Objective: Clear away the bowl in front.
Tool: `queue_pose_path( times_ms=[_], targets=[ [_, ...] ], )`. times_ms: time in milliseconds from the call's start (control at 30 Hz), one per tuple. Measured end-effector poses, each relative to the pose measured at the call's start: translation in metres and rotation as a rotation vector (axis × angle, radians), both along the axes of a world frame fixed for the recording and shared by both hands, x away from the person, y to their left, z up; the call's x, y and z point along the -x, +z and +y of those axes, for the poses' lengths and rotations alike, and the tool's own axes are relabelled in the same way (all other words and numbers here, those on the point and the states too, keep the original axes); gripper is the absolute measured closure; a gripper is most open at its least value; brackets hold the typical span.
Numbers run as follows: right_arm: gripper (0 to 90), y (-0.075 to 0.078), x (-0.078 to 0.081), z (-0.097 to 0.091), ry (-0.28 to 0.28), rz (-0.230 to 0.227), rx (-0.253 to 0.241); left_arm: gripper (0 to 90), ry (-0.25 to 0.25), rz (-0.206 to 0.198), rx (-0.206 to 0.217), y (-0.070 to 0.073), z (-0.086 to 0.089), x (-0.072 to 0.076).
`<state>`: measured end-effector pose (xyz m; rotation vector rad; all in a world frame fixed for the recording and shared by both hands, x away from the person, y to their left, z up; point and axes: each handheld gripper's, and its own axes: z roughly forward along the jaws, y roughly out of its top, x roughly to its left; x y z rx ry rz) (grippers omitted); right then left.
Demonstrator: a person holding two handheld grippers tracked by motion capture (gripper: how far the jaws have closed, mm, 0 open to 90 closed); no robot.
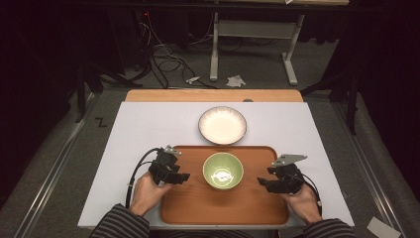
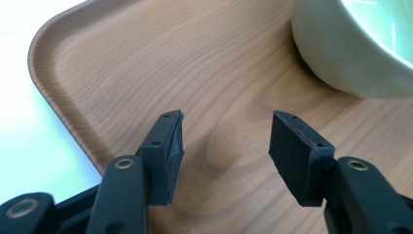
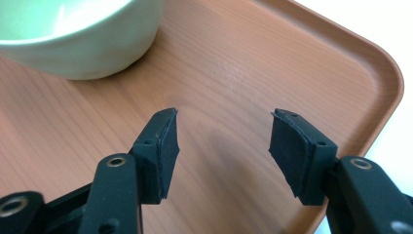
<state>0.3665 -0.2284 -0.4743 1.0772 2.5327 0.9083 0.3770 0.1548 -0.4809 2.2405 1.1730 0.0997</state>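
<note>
Fingers spread over wooden tray, green bowl cropped, contents unclear

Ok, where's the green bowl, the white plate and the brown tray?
green bowl [image 1: 223,171], high view, inside bottom of the bowl.
white plate [image 1: 222,125], high view, middle of the plate.
brown tray [image 1: 198,206], high view, bare floor near the front edge.
</note>
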Motion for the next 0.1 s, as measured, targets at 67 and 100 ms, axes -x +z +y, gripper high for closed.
queue_pose_path(
  times_ms=[67,100],
  targets=[
    [45.4,0.0006,0.0003,-0.0002,0.002,0.000,-0.006,46.4,0.007,0.000,0.006,-0.0001,0.0006,-0.0003],
    [45.4,0.0010,0.0003,-0.0002,0.001,0.001,-0.006,46.4,0.010,0.000,0.008,-0.0002,0.0010,-0.0006]
  ],
)
